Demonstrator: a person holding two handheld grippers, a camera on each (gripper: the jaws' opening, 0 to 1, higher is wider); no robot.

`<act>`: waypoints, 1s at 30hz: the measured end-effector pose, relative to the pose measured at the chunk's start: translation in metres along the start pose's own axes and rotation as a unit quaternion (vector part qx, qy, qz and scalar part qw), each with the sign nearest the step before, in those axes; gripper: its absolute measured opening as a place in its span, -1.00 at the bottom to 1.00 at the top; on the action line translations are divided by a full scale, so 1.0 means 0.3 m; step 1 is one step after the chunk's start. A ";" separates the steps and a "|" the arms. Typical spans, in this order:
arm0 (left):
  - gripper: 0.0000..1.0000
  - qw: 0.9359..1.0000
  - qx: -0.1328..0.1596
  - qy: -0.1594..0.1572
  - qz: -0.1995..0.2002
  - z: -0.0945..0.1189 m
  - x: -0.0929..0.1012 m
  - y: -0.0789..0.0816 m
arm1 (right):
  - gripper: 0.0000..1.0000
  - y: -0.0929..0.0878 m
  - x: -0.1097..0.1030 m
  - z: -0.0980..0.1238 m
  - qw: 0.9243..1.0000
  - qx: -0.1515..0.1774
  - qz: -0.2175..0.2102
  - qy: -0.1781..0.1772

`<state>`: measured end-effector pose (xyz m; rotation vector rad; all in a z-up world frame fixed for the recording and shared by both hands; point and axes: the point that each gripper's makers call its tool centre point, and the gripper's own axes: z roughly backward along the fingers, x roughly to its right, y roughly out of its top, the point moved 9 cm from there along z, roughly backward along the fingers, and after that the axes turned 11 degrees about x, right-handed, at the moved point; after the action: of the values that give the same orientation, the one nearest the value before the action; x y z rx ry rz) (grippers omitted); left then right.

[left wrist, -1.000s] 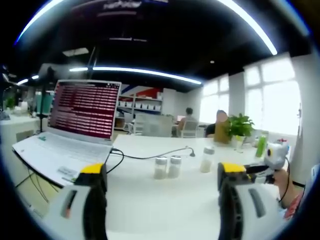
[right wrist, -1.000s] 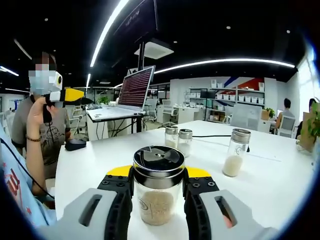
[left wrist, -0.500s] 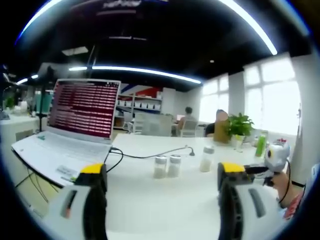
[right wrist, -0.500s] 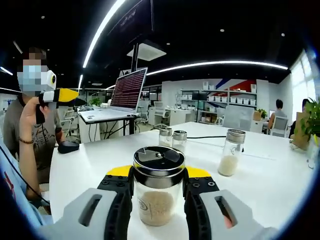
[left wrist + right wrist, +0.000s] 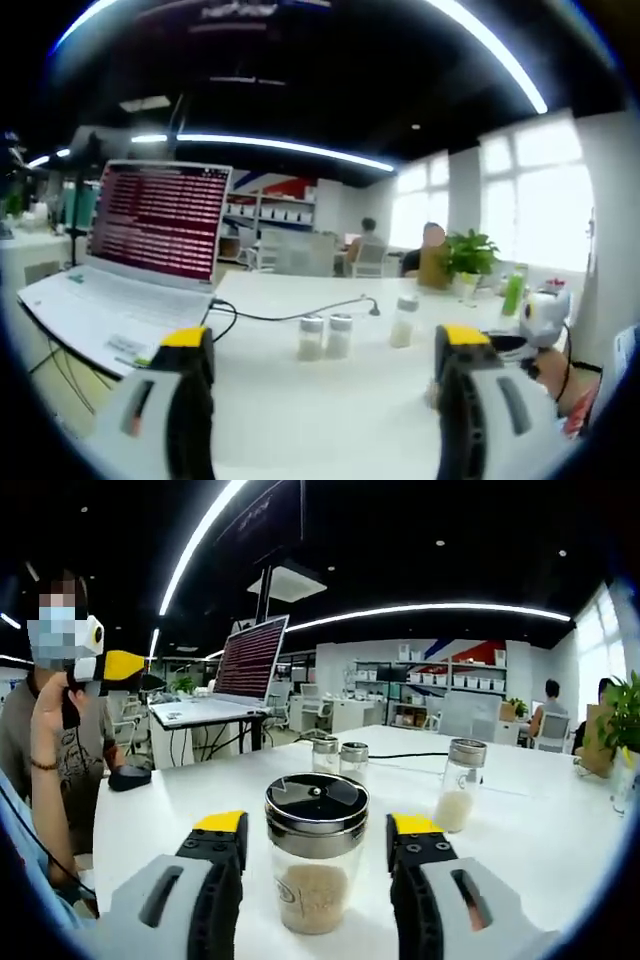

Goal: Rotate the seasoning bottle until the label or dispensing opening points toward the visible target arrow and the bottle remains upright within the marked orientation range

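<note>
Seasoning bottle (image 5: 316,855) stands upright on white table (image 5: 520,840) between right gripper (image 5: 316,880), jaws released, clear of glass. Likely rigid, smooth, slippery; grip mid-body below lid. Left gripper (image 5: 315,375) spread, empty.

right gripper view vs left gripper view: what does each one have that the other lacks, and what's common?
Right gripper view alone: the seasoning bottle up close, upright between the right gripper's open jaws, neither touching it; the person's hand raising the left gripper.

Left gripper view alone: the left gripper's own open jaws over bare table; a green bottle; the laptop's keyboard.

Both: the white table, the laptop, a cable, two small shakers, a taller jar, a potted plant.
</note>
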<state>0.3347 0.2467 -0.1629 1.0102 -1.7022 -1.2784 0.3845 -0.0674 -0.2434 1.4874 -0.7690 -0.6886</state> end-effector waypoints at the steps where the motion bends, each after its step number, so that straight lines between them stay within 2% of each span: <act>1: 0.94 1.000 -0.001 0.001 -0.001 -0.001 0.000 -0.002 | 0.52 0.002 0.004 0.002 1.000 -0.001 0.004 -0.004; 4: 0.94 1.000 -0.005 0.001 0.002 -0.003 -0.004 -0.008 | 0.55 0.021 0.024 0.014 1.000 0.013 -0.001 -0.011; 9: 0.94 1.000 -0.005 0.004 0.002 -0.004 -0.008 -0.008 | 0.70 0.037 0.040 0.028 1.000 0.015 0.004 -0.016; 12: 0.94 1.000 0.008 0.002 -0.003 -0.013 -0.006 0.001 | 0.69 0.063 0.048 0.041 0.999 0.045 0.015 -0.004; 14: 0.93 1.000 -0.007 -0.001 -0.005 -0.023 -0.005 -0.012 | 0.71 0.078 0.060 0.055 0.999 0.052 0.013 -0.007; 17: 0.93 1.000 -0.010 -0.002 -0.005 -0.030 0.001 -0.020 | 0.75 0.099 0.073 0.069 0.998 0.059 0.010 -0.004; 23: 0.94 1.000 -0.007 -0.011 -0.009 -0.028 0.010 -0.016 | 0.79 0.132 0.123 0.109 0.998 0.058 0.021 -0.019; 27: 0.94 1.000 0.026 -0.007 0.000 -0.028 0.002 0.000 | 0.80 0.185 0.187 0.126 0.995 0.072 0.043 -0.047; 30: 0.94 0.999 0.034 -0.008 0.003 -0.026 0.010 0.004 | 0.81 0.213 0.217 0.153 0.994 0.073 0.059 -0.063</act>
<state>0.3406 0.2414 -0.1599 1.0356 -1.7693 -1.2357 0.3827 -0.1478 -0.1804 1.5270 -1.0141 -0.6530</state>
